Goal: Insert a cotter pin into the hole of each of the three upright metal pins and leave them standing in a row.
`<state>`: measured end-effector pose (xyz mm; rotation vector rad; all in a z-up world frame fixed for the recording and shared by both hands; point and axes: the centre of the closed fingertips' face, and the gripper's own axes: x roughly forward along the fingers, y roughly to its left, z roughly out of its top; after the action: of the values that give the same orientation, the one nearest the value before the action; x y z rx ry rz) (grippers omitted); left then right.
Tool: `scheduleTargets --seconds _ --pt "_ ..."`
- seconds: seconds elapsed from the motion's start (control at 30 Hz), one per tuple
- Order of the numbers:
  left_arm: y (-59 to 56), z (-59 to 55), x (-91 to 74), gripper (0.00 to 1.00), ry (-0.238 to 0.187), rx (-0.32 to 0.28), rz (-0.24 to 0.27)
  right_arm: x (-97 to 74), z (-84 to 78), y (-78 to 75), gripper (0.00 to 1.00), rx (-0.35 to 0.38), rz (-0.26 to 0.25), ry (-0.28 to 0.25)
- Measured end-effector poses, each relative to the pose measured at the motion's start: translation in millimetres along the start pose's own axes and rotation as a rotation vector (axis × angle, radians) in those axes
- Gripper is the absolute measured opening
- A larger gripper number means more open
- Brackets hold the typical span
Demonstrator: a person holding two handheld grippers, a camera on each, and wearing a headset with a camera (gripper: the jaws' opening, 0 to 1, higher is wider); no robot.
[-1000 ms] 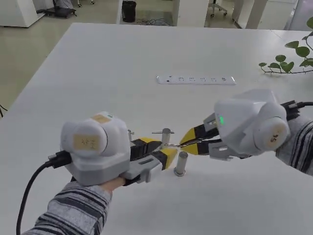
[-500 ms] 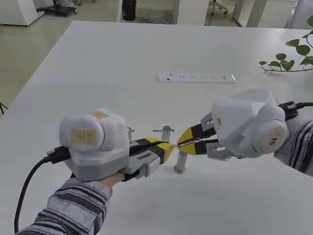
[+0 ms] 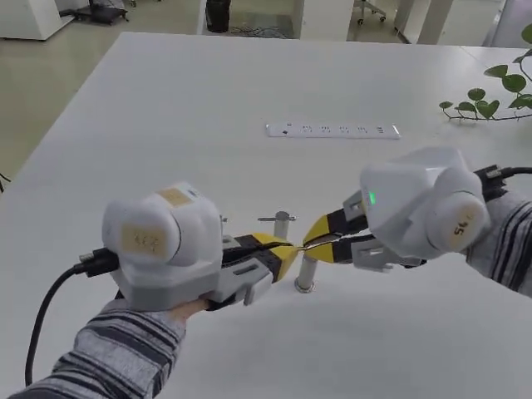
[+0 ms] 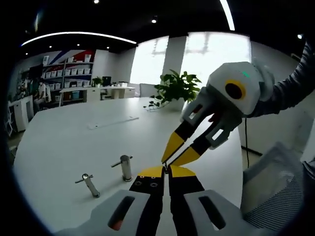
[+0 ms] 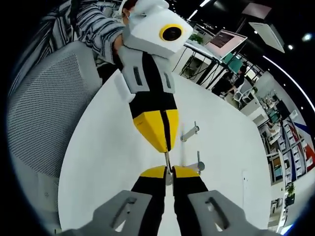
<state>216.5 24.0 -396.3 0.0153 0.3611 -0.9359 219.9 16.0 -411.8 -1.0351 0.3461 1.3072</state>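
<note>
Cotter pin [image 5: 168, 161] is held clear of the surface [image 3: 249, 108], bridged tip to tip between both tools; the third metal pin [image 3: 307, 273] stands bare just below the meeting tips; two fitted pins [image 4: 126, 167] stand ahead of the left tool [image 3: 288, 249], off to its side. Step in hand, by judgement: regripping the last cotter pin; the next move calls for one tool letting go, then lining the pin up with the cross-hole. Left tool is clamped on one end, right tool [image 3: 314, 240] on the other; both are level and face each other.
</note>
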Motion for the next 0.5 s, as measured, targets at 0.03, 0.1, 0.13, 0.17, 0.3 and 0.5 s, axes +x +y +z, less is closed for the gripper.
scheduleTargets --seconds 0.03,0.1,0.13,0.17,0.3,0.5 --pt "-0.7 -0.1 -0.1 0.00 0.002 0.015 -0.004 0.0 -0.8 0.7 0.00 0.007 0.004 0.001" --pt "-3.9 0.5 -0.9 0.00 0.002 0.061 -0.020 0.3 -2.7 2.7 0.00 0.025 0.016 0.004" --pt "-5.2 0.7 -1.2 0.00 0.001 0.072 -0.025 0.5 -3.9 3.5 0.00 0.029 0.020 0.007" --pt "-6.6 0.4 -1.5 0.00 0.003 0.090 -0.033 0.8 -4.6 4.7 0.00 0.032 0.026 0.008" --pt "-10.8 -1.8 -2.6 0.00 0.017 0.133 -0.061 1.4 -4.5 9.6 0.00 0.034 0.045 0.005" --pt "-10.9 -4.3 -2.8 0.00 0.035 0.151 -0.066 1.2 -4.3 13.0 0.00 0.017 0.060 0.010"
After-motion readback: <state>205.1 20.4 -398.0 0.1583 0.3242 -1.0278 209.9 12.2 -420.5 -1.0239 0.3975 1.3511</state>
